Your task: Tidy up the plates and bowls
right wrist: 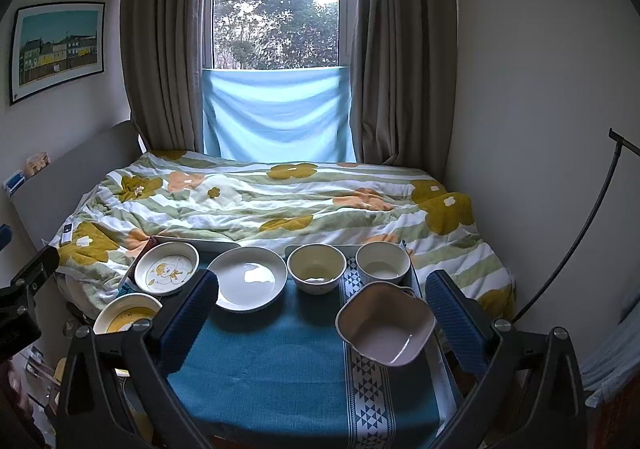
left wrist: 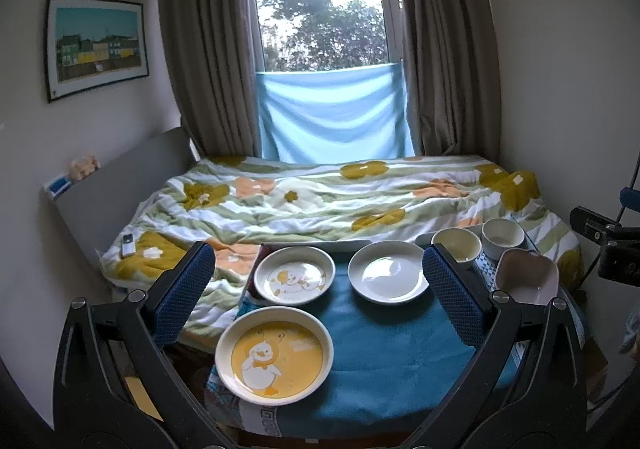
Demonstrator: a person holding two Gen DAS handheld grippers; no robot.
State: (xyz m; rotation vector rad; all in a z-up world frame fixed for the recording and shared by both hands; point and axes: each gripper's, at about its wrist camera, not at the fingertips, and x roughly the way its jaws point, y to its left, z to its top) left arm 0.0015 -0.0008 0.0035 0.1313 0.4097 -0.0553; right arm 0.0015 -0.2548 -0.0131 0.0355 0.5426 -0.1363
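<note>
On the teal cloth (left wrist: 384, 349) lie three plates: an orange duck plate (left wrist: 274, 355) nearest me, a white plate with a yellow cartoon (left wrist: 295, 275) behind it, and a plain white plate (left wrist: 388, 271). Two round cream bowls (right wrist: 317, 267) (right wrist: 383, 263) stand at the back right, a squarish pinkish bowl (right wrist: 385, 323) in front of them. My left gripper (left wrist: 320, 261) hovers open above the plates, holding nothing. My right gripper (right wrist: 322, 285) is open too, its fingers either side of the pinkish bowl and plain plate (right wrist: 247, 278).
A bed with a floral quilt (right wrist: 280, 201) lies right behind the table. Curtains and a window with a blue cloth (right wrist: 276, 113) are beyond. A grey headboard (left wrist: 120, 189) stands left, a wall close on the right. A black stand (right wrist: 576, 233) leans at right.
</note>
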